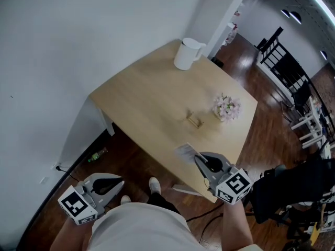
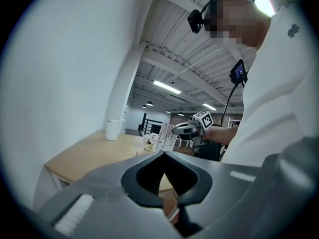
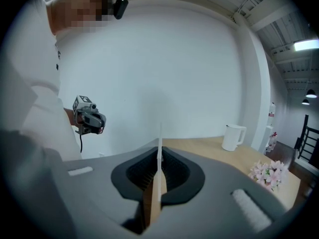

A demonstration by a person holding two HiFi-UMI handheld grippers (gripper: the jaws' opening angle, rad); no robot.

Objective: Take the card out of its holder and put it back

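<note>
One card (image 1: 186, 151), probably light and bendy, is being pinched by its edge in the right tongs (image 1: 199, 159); left tongs (image 1: 119, 181), at eight o'clock, are hanging closed, empty.

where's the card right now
In the head view the card is out of its holder, pinched in the right gripper over the near end of the table, on the person's right.

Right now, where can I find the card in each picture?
Head view: the card is low, right of middle, pinched by the right gripper.
Left gripper view: middle, small and far, just left of that gripper's tips.
Right gripper view: bottom middle, edge-on between the shut jaws.
Shared landmark: the white jug.
</note>
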